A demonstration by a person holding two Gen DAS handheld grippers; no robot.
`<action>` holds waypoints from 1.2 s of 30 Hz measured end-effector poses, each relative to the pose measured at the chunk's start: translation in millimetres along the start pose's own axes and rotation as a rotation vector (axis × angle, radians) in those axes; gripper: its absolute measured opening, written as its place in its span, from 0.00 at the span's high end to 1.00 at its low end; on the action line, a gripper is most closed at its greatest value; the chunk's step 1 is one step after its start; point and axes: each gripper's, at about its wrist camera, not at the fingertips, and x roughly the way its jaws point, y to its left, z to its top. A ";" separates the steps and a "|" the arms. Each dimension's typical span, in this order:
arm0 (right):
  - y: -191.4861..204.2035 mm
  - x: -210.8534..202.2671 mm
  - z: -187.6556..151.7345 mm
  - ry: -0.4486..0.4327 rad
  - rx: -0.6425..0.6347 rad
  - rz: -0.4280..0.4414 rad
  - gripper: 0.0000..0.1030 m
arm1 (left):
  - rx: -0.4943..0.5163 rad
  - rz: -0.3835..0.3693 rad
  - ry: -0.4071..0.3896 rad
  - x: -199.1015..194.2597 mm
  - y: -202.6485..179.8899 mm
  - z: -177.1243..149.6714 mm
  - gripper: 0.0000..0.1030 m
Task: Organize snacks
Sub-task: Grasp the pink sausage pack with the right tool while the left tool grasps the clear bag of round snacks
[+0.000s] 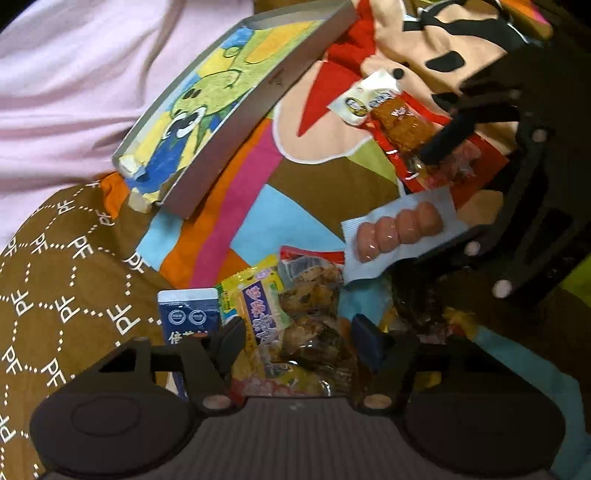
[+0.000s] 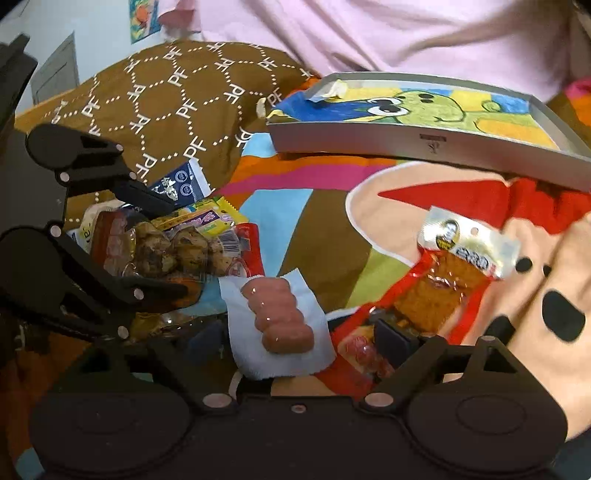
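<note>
Snack packs lie on a colourful cartoon bedspread [image 1: 314,177]. My left gripper [image 1: 299,341] stands open, with a clear pack of brown snacks [image 1: 314,314] and a yellow pack [image 1: 255,302] between its fingers. In the right wrist view the left gripper [image 2: 166,243] straddles that clear pack [image 2: 177,247]. My right gripper [image 2: 297,334] is open over a white pack of pink sausages [image 2: 277,314]; its right finger rests on a red pack of fried snack [image 2: 439,291]. The left wrist view shows the sausage pack [image 1: 399,229], the red pack [image 1: 399,122] and the right gripper [image 1: 454,184] above them.
A grey-rimmed tray [image 1: 280,77] lined with a dinosaur drawing lies tilted at the back [image 2: 406,140]. A blue box [image 1: 188,314] sits by the yellow pack. A brown patterned pillow [image 2: 166,99] and a person's pink garment [image 2: 369,33] border the area.
</note>
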 end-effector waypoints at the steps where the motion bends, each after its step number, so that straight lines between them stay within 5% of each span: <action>1: 0.2 2.6 1.3 0.007 -0.008 0.000 0.13 | 0.007 -0.006 0.003 0.2 -1.0 0.7 0.41; 8: -1.6 15.0 6.9 0.036 -0.027 0.011 0.16 | -0.078 -0.029 0.011 1.4 3.6 1.9 0.47; 17: -0.9 21.8 12.4 0.065 -0.018 0.040 0.24 | -0.440 -0.069 -0.013 -11.8 27.5 -20.0 0.51; 21: -3.0 21.2 12.4 0.078 0.031 0.077 0.39 | -0.545 -0.085 -0.027 -20.0 33.3 -30.7 0.51; 30: 7.7 2.5 -4.4 0.054 0.120 0.033 0.41 | -0.824 -0.175 -0.069 -32.8 39.4 -76.0 0.54; 36: 25.6 -2.5 -11.0 0.053 0.085 -0.027 0.41 | -0.831 -0.212 -0.044 -28.3 35.9 -82.5 0.55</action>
